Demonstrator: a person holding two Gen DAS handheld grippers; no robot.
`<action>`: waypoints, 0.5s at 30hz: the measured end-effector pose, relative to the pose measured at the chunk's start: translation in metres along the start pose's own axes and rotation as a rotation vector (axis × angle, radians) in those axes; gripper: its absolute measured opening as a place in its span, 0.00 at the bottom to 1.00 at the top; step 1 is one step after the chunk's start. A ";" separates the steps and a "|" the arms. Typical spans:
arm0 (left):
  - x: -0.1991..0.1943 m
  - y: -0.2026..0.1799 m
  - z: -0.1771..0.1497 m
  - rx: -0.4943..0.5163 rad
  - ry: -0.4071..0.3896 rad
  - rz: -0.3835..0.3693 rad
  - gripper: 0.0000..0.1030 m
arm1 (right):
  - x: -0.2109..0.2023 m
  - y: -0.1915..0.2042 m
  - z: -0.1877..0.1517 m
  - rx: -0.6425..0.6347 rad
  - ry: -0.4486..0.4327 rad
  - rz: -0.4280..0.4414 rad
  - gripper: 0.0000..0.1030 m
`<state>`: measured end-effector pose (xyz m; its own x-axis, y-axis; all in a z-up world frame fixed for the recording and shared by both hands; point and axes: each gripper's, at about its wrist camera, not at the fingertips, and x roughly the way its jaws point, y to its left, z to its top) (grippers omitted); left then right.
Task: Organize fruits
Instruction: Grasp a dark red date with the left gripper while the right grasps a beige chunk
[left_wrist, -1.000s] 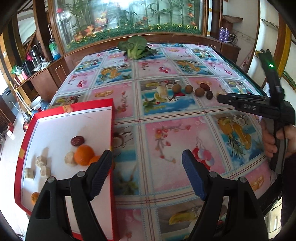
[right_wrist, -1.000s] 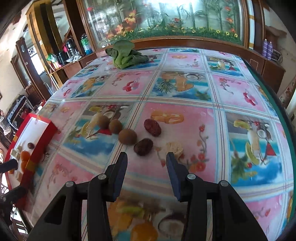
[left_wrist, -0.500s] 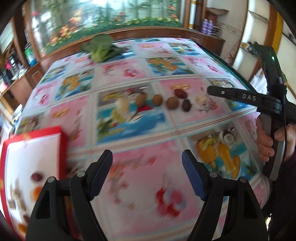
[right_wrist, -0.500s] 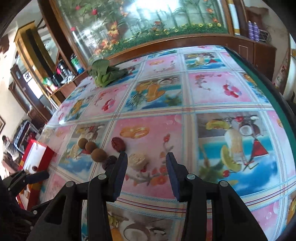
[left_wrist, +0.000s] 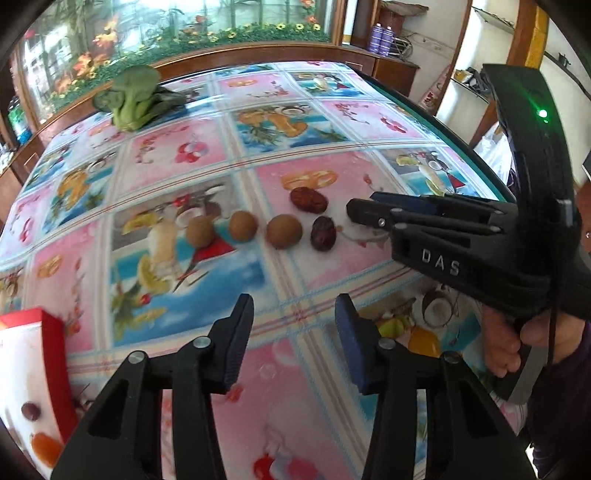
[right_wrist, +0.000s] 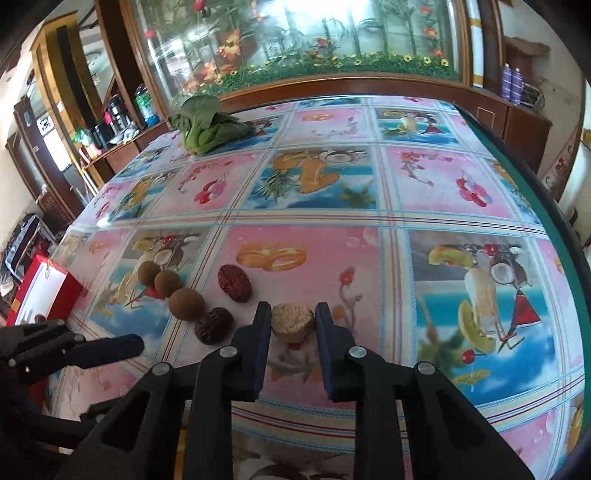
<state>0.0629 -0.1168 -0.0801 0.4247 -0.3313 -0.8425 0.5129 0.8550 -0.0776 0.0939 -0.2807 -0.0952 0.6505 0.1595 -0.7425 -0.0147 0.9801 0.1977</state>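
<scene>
Right gripper (right_wrist: 293, 317) is closing its jaws around the pale chunk (right_wrist: 293, 322) on the tablecloth (right_wrist: 424, 192), beside a dark date (right_wrist: 214, 325). I'm squeezing gently, checking contact before lifting toward the red tray (right_wrist: 40, 291); left gripper (left_wrist: 294, 332) is narrowing, empty.

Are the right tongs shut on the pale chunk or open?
Shut on it: the right tongs have just been closing, and both pads flank and touch the pale chunk.
</scene>
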 end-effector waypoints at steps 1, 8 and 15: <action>0.003 -0.001 0.002 0.005 0.005 -0.012 0.43 | -0.003 -0.006 0.002 0.031 -0.006 0.018 0.23; 0.023 -0.009 0.023 -0.010 0.030 -0.036 0.37 | -0.016 -0.025 0.007 0.140 -0.029 0.063 0.23; 0.036 -0.016 0.041 -0.008 0.035 -0.051 0.35 | -0.020 -0.025 0.010 0.150 -0.042 0.089 0.23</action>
<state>0.1009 -0.1592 -0.0873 0.3717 -0.3603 -0.8556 0.5273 0.8405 -0.1249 0.0883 -0.3091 -0.0789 0.6832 0.2364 -0.6909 0.0381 0.9333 0.3570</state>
